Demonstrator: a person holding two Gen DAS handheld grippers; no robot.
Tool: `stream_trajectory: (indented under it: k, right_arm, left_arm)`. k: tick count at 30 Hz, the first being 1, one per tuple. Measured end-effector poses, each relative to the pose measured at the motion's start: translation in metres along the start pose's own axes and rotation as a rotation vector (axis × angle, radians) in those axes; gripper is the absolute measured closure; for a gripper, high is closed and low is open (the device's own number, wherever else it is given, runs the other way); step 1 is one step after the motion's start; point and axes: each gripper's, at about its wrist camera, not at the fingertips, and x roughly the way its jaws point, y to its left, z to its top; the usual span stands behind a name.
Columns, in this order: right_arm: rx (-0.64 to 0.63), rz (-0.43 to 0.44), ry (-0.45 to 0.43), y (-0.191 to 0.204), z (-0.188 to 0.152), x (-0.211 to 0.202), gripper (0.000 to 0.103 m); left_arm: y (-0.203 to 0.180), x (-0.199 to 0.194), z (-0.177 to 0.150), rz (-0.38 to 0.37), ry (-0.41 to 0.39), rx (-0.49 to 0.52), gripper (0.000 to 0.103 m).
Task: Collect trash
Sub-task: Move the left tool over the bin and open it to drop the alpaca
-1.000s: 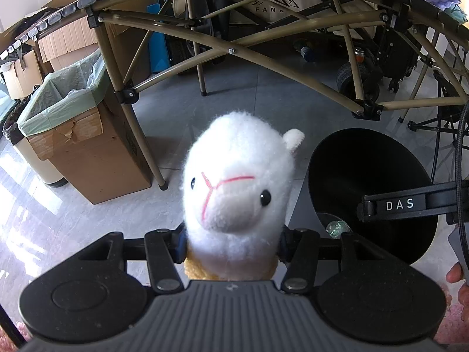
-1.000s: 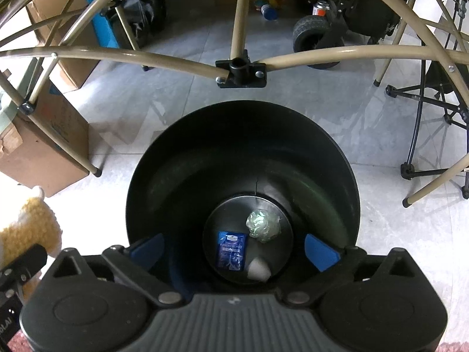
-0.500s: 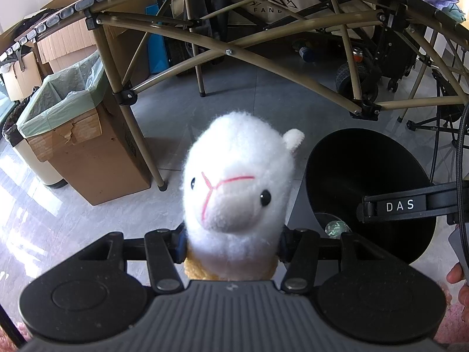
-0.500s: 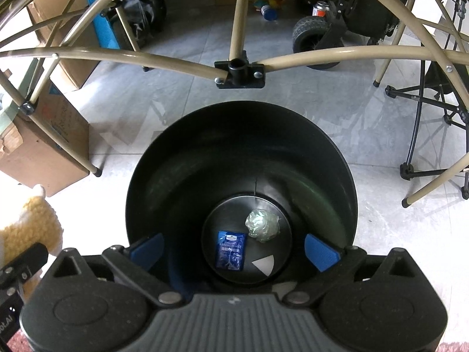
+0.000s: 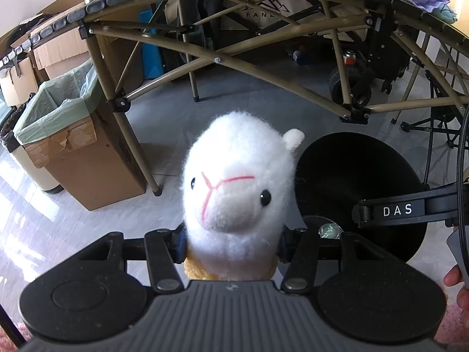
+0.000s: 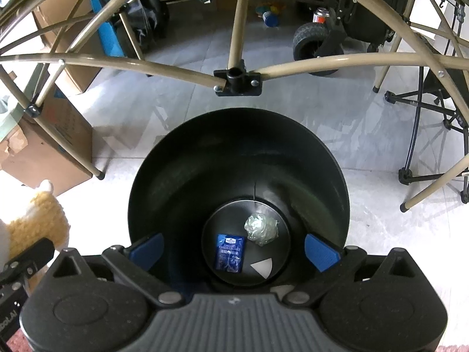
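Note:
My left gripper (image 5: 231, 239) is shut on a white plush alpaca (image 5: 237, 193) with a yellow body, held above the floor left of a black round bin (image 5: 357, 176). In the right wrist view my right gripper (image 6: 234, 249) is open and empty, right above the bin (image 6: 181, 176). On the bin's bottom lie a blue tissue packet (image 6: 230, 252), a crumpled clear wrapper (image 6: 261, 228) and a white paper scrap (image 6: 262, 267). The plush's yellow body (image 6: 32, 223) shows at the left edge of that view.
A cardboard box lined with a green bag (image 5: 73, 135) stands at the left. A folding table's tan frame (image 5: 263, 70) arches over the floor. A wheeled cart (image 6: 319, 41) and black stand legs (image 6: 422, 135) are at the back right.
A white paper scrap has landed on the bin's bottom. Both grippers have barely moved.

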Motion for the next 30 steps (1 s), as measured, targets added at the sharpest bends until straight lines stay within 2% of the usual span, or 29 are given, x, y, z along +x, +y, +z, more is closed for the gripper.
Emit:
stream_trajectory:
  k: [15,24,30]
  right_arm:
    - [0.062,-0.002,-0.059,-0.038,-0.008,-0.028,0.000]
    - [0.137,-0.013,-0.103,-0.077,-0.018,-0.048,0.000]
    - [0.200,-0.032,-0.120,-0.106,-0.026,-0.055,0.000]
  left_arm:
    - [-0.040,-0.017,0.008,-0.060,-0.039,0.059,0.048]
    - [-0.068,-0.029,0.017,-0.111,-0.031,0.100,0.048]
    - [-0.088,-0.026,0.024,-0.138,0.011,0.115,0.048]
